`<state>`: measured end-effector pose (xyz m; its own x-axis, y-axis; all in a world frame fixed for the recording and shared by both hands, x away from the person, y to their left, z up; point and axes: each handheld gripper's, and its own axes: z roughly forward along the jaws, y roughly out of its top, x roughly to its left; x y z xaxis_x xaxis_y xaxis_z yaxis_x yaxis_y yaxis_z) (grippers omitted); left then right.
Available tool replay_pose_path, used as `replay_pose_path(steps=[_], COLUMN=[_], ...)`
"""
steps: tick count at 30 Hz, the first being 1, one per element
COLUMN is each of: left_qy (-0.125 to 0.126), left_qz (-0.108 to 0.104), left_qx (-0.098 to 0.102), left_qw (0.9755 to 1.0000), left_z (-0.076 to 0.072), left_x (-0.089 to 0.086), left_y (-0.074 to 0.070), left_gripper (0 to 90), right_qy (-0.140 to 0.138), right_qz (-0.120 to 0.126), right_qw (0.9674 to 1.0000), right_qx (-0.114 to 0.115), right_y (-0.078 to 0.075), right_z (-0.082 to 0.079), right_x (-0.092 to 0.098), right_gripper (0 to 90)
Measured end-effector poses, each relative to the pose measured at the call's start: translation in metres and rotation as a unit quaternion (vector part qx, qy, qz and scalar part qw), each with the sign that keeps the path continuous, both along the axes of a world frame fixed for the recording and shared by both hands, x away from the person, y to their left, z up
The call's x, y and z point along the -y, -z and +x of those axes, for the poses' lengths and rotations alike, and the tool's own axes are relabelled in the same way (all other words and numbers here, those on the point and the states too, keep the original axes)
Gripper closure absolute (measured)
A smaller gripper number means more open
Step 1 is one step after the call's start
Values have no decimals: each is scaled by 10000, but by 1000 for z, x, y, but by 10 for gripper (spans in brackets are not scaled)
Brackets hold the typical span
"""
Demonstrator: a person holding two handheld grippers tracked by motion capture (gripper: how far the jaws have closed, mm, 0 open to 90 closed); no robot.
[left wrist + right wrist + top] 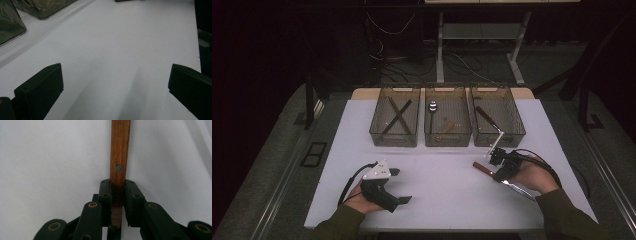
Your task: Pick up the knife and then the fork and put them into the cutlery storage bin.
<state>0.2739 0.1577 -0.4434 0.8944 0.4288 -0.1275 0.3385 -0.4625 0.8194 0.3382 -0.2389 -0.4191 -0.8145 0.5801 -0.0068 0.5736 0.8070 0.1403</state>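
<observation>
A knife with a brown wooden handle (482, 168) and a steel blade (519, 189) lies on the white table (442, 180) at the right. My right gripper (499, 167) is shut on it. In the right gripper view the riveted handle (120, 157) runs straight up from between the two black pads (105, 192), which press on both of its sides; the gripper (117, 192) is low over the table. My left gripper (401, 186) rests at the front left, held by a hand. Its jaws stand wide apart with only bare table between the fingers (41, 92).
Three wire baskets stand in a row at the back: the left one (393, 142) holds crossed dark sticks (397, 116), the middle one (447, 142) a spoon (432, 107), the right one (504, 141) another knife (486, 117). Basket corners (10, 27) appear at the upper left of the left gripper view.
</observation>
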Motion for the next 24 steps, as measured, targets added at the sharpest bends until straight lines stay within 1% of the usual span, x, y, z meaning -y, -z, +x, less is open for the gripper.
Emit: replay_pose_path(steps=[1,3,4,6,7,8,12,18,21,24], left_qy=[-1,5,7,13,12,11,11,15,23,23], left_qz=[-9,-11,-10,-12,-6,-13,-18,-13,-10,-16], left_qx=[-1,-3,-2,-2,1,0,-1,-2,1,5], left_qw=[10000,10000,10000,10000,10000,10000,10000,10000,10000,10000], left_z=[0,0,0,0,0,0,-1,0,-1,-1], left_x=[0,0,0,0,0,0,0,0,0,0], left_y=[0,0,0,0,0,0,0,0,0,0], left_gripper=[0,0,0,0,0,0,0,0,0,0], right_qy=[24,30,60,90,69,69,165,364,421,512], right_qz=[91,111,166,197,161,194,415,873,1060,1278], right_qw=[10000,9999,9998,9998,9998,9998,9989,9951,9928,9897], right_qx=[-31,9,-27,-12,54,62,173,291,373,401], right_y=[0,0,0,-1,-1,-2,-7,-15,-18,-20], right_z=[0,0,-1,-1,0,0,0,1,2,3], right_x=[1,3,3,4,6,7,13,23,29,37], right_gripper=[772,773,772,773,773,773,774,775,775,775])
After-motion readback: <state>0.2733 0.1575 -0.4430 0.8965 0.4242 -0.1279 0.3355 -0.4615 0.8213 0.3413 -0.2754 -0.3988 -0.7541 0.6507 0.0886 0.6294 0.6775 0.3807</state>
